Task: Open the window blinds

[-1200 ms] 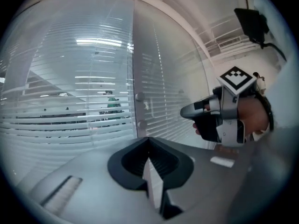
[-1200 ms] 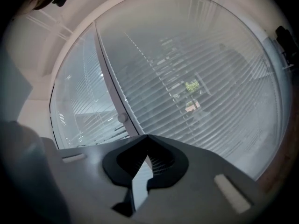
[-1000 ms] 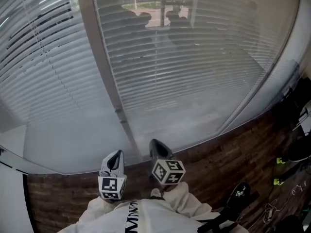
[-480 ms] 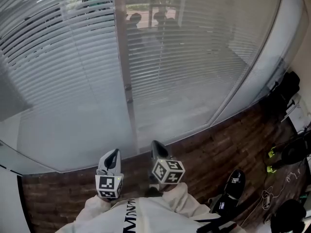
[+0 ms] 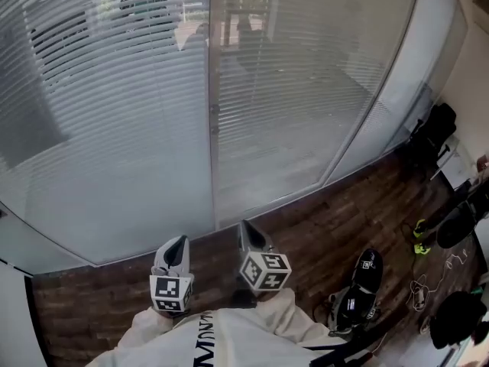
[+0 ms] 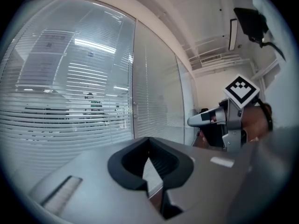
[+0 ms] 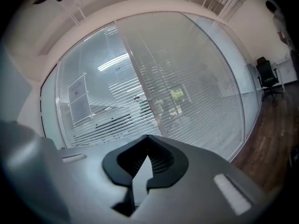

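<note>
White slatted blinds point(image 5: 114, 90) hang behind the glass, with a second panel point(image 5: 306, 75) to the right of a grey upright post point(image 5: 212, 113). The slats stand partly tilted, and figures and greenery show through them. Both grippers are held low in front of the person's body, well short of the glass. My left gripper point(image 5: 177, 245) point(image 6: 150, 153) has its jaws together with nothing in them. My right gripper point(image 5: 246, 232) point(image 7: 147, 160) is also shut and empty, and it shows in the left gripper view point(image 6: 196, 121). No cord or wand shows near either gripper.
Dark wooden floor point(image 5: 321, 220) runs along the foot of the window. Black shoes point(image 5: 359, 285), cables point(image 5: 428, 289) and dark bags point(image 5: 432, 132) lie at the right. An office chair point(image 7: 264, 76) stands by the far wall on the right.
The head view has swung: the window post now stands nearer the middle, and more floor with shoes and cables shows at right. Both grippers stay shut in front of the body.
</note>
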Demonstrator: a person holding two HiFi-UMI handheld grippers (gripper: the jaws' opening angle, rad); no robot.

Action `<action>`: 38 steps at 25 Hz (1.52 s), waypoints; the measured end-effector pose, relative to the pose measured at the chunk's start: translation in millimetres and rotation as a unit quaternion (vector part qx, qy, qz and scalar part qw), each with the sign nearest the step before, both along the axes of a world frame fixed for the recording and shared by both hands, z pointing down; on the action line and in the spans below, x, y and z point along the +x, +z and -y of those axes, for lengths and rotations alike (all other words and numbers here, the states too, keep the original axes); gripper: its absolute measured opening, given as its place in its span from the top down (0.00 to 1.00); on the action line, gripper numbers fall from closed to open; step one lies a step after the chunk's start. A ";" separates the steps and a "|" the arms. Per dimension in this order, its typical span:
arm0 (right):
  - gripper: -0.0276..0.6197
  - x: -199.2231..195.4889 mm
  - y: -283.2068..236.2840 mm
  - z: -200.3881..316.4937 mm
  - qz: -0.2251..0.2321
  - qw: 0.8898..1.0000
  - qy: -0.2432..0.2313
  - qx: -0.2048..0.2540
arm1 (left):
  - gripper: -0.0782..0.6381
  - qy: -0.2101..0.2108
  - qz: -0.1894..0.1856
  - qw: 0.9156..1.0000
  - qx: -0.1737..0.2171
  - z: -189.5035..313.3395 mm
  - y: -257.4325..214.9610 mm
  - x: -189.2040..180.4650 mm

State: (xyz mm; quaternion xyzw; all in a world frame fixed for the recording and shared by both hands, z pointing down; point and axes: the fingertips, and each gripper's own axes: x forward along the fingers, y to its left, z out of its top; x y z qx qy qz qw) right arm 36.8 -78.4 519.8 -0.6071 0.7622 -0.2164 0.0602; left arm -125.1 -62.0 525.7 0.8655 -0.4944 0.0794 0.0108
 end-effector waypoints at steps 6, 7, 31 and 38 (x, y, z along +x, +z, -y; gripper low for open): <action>0.95 -6.1 8.8 -47.2 -0.006 1.000 0.005 -0.002 | 0.89 0.005 -0.005 1.000 -0.004 -46.6 14.5 -5.9; 0.96 -7.4 7.9 -52.8 -0.006 1.000 0.007 -0.002 | 0.89 0.005 -0.007 1.000 -0.006 -52.2 15.4 -7.8; 0.96 7.5 -6.3 -104.6 -0.061 0.998 -0.009 0.027 | 0.89 0.004 -0.022 1.000 0.008 -89.3 -3.7 12.1; 0.96 16.3 -11.3 -99.5 -0.067 0.997 -0.022 0.032 | 0.89 0.003 -0.023 1.000 0.015 -85.5 -10.8 26.5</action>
